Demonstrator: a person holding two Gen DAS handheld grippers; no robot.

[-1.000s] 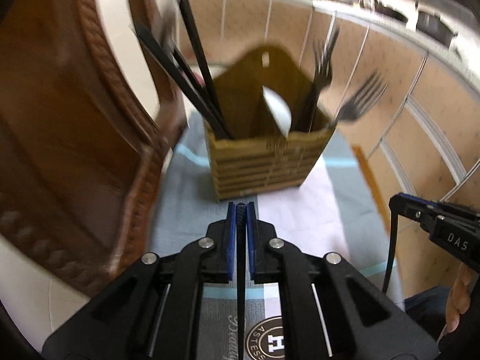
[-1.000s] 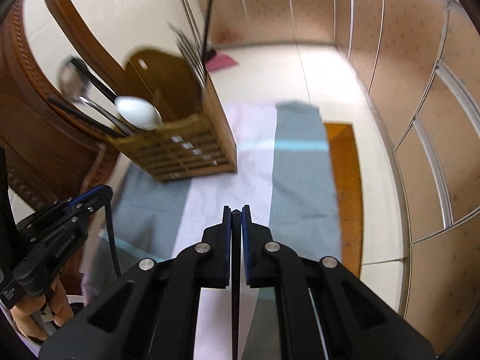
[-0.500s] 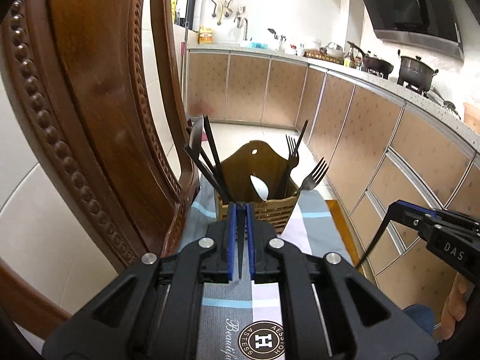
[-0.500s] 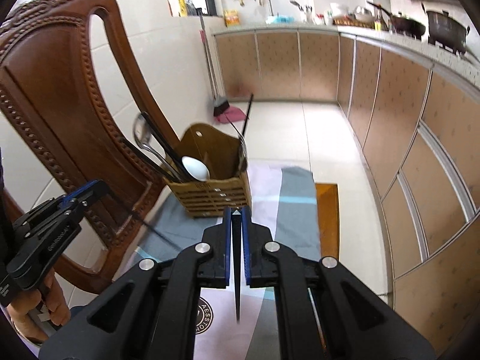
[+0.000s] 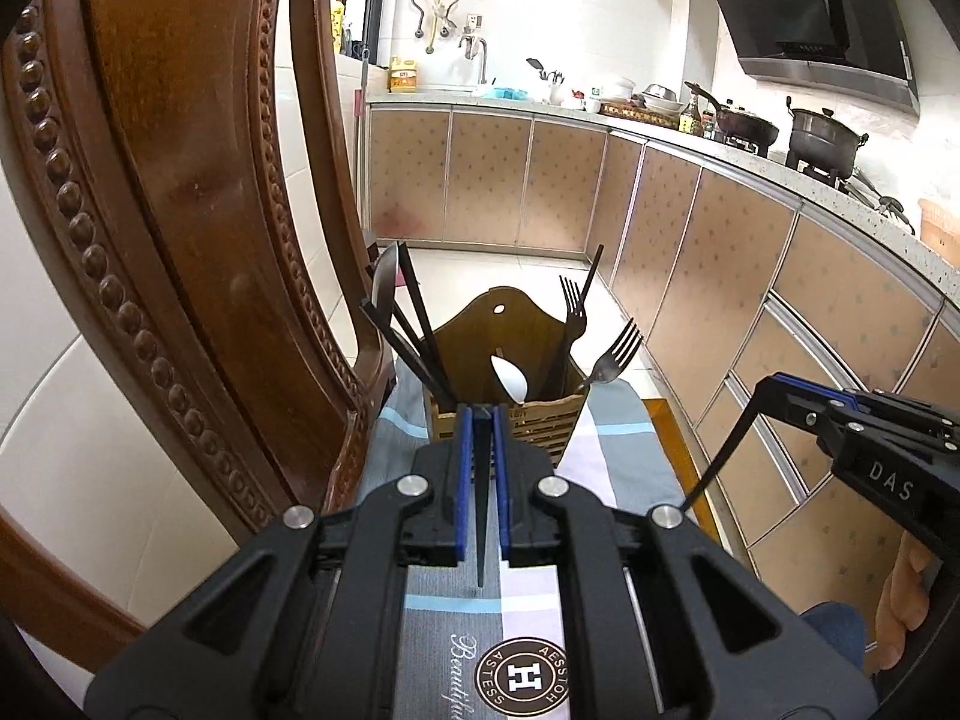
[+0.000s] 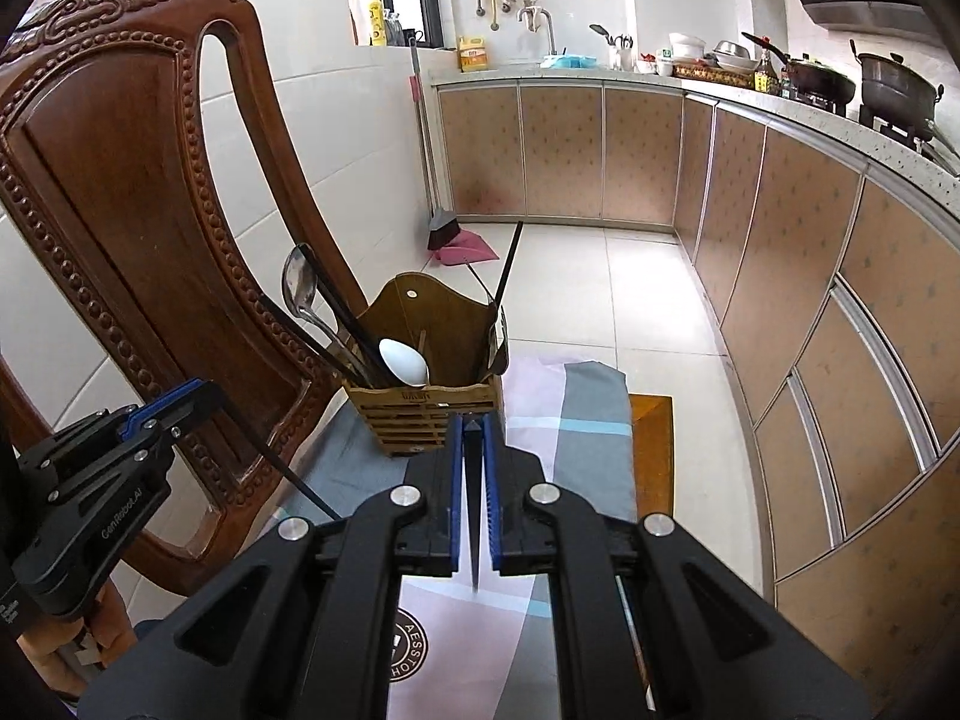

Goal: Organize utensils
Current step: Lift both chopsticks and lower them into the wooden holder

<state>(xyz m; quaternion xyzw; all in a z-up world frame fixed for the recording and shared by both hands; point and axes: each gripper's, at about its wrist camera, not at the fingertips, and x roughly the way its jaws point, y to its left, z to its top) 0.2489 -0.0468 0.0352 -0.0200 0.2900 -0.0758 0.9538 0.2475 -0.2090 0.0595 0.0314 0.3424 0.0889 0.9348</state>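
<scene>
A slatted wooden utensil holder (image 5: 543, 425) (image 6: 420, 414) stands on a striped cloth, apart from both grippers. It holds black chopsticks (image 5: 417, 324), a steel spoon (image 6: 298, 288), a white spoon (image 5: 510, 378) (image 6: 403, 361) and forks (image 5: 615, 351). My left gripper (image 5: 480, 414) (image 6: 204, 387) is shut on a black chopstick (image 5: 480, 540) that hangs down from its pads. The right gripper (image 6: 472, 420) (image 5: 774, 381) is shut on a second black chopstick (image 6: 474, 540), also hanging below the pads. Both grippers hover above the cloth, short of the holder.
A carved wooden chair back (image 5: 180, 210) (image 6: 120, 210) rises close on the left, just beside the holder. The grey, white and pink cloth (image 5: 600, 438) (image 6: 570, 420) runs forward under both grippers. Kitchen cabinets (image 6: 810, 270) line the right; a broom (image 6: 441, 228) leans at the far wall.
Both grippers have risen and drawn back from the holder, which now looks smaller and farther off. Each kept its chopstick. Almost all of that movement came before the last half second.
</scene>
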